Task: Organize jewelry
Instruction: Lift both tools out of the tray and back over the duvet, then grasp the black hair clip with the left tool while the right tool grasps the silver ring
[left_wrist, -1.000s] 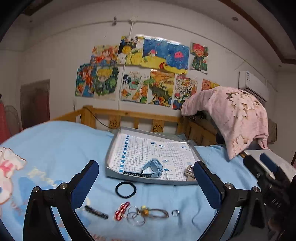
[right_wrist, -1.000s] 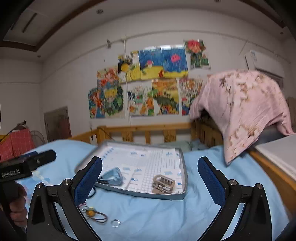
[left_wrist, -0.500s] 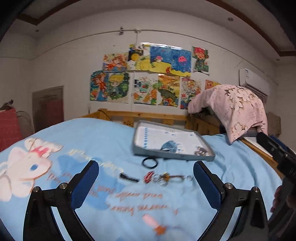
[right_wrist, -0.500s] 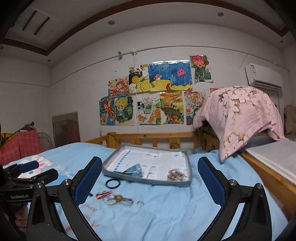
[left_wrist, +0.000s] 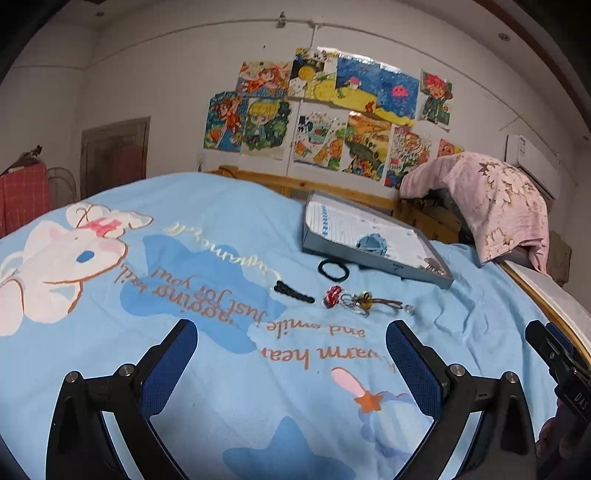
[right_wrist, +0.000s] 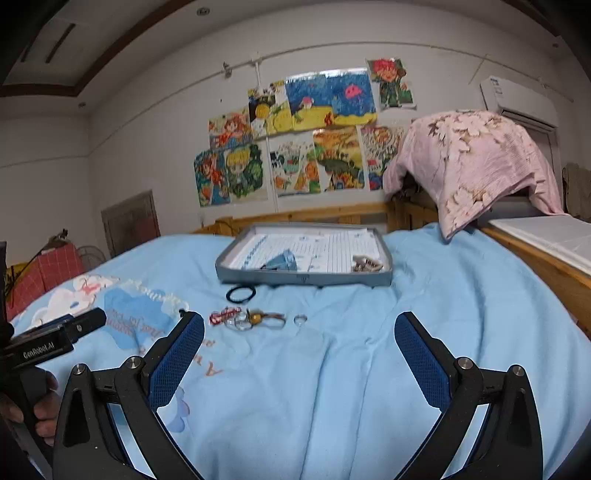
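Note:
A grey tray (left_wrist: 373, 260) (right_wrist: 306, 277) lies on the blue bedspread, holding a blue watch (left_wrist: 371, 243) (right_wrist: 282, 260) and a metal clasp (right_wrist: 366, 264). In front of it lie a black hair tie (left_wrist: 333, 268) (right_wrist: 241, 293), a black hair clip (left_wrist: 293, 291), a red-and-white charm (left_wrist: 331, 295) (right_wrist: 222, 316), linked rings with a yellow bead (left_wrist: 364, 302) (right_wrist: 256, 319) and a small ring (right_wrist: 300, 319). My left gripper (left_wrist: 291, 363) and right gripper (right_wrist: 299, 358) are both open and empty, well short of the items.
The bedspread (left_wrist: 184, 295) has a cartoon print and lettering. A wooden bed rail (right_wrist: 314, 214) runs behind the tray. A pink floral cloth (right_wrist: 472, 166) drapes at the right. Posters cover the wall.
Both grippers have pulled back from the tray and jewelry, which now look smaller and farther. Both stay open and empty. The items have not moved.

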